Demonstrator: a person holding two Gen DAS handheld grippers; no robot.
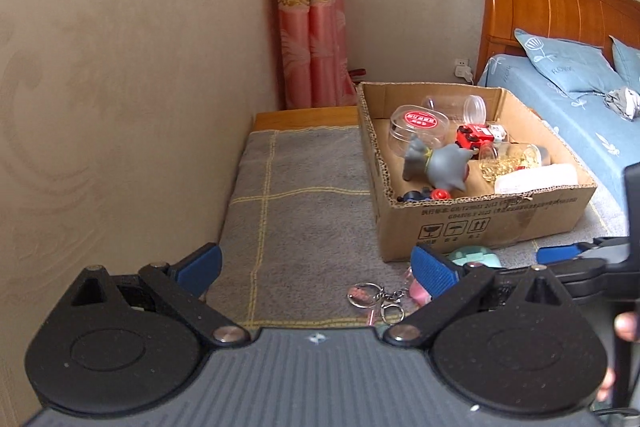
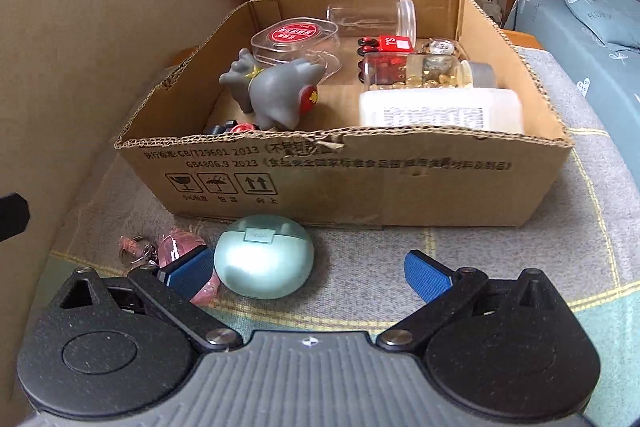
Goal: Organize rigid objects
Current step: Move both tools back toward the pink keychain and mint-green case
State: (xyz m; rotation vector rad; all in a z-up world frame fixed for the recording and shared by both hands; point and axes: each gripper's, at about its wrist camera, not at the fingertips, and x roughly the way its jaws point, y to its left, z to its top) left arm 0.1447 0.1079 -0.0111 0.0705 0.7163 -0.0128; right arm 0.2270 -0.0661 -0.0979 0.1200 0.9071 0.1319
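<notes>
Here, left wrist view: left claw [image 1: 316,267] spread wide over the grey blanket-covered surface [image 1: 304,211], holding nothing. Open brown cardboard box [image 1: 476,219] sits ahead to the right, grey rubber animal figurine [image 1: 440,163] inside. Pink keychain with metal rings [image 1: 376,297] lies near the right finger.

Right wrist view: right claw [image 2: 308,271] spread, empty. Mint-green rounded earbud case [image 2: 264,259] lies between the fingers, just beside the left one, in front of the box.
</notes>
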